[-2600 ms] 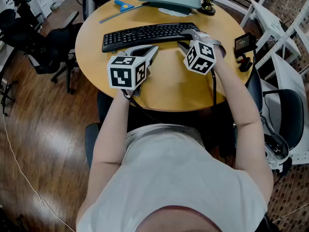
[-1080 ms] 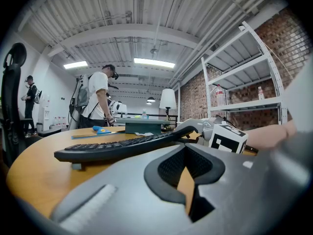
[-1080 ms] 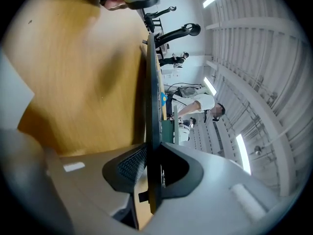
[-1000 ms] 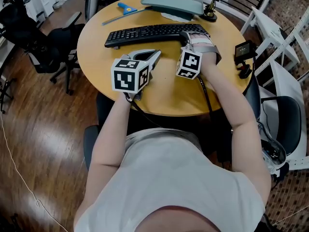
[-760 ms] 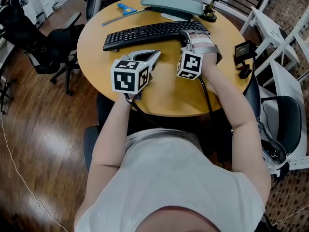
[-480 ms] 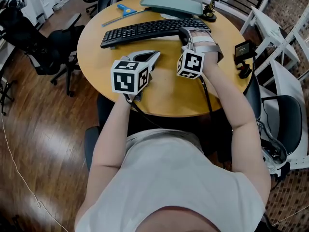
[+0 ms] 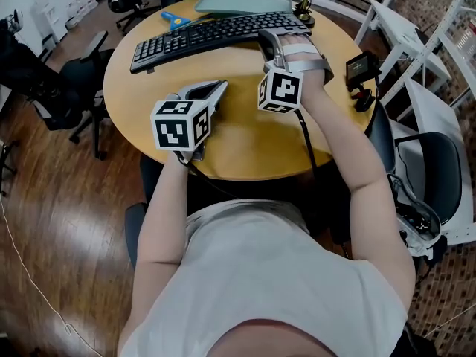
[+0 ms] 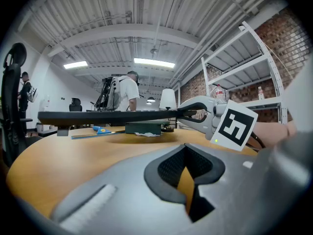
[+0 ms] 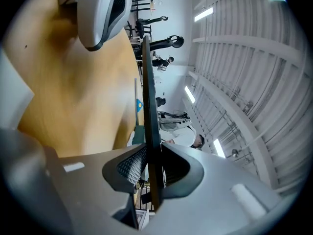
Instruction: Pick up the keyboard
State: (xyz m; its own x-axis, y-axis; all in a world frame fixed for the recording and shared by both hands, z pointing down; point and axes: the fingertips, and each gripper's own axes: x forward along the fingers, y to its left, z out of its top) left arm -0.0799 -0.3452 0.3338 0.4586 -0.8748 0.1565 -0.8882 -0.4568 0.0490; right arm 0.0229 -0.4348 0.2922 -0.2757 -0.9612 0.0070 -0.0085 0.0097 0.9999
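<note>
- Checking the right gripper (image 9: 151, 180) first: in its own view the jaws are pinched on the thin edge of the keyboard (image 9: 149, 106), which runs straight out between the two pads.
- I note in the head view that the right gripper (image 7: 269, 42) takes the black keyboard (image 7: 212, 34) at its right-hand end, over the far half of the round wooden table (image 7: 245, 136).
- From the left gripper view I see the keyboard (image 8: 107, 116) edge-on. Its gripped end is raised, with a gap beneath it. I cannot tell whether its far left end touches the table.
- The left gripper (image 8: 188, 190) has its jaws pressed together with nothing between them; only a sliver of table top shows through the slot.
- In the head view the left gripper (image 7: 214, 89) is low over the table, near the keyboard but apart from it.
- Beyond the keyboard lie a blue-handled tool (image 7: 172, 21) and a grey-green tray (image 7: 238, 2).
</note>
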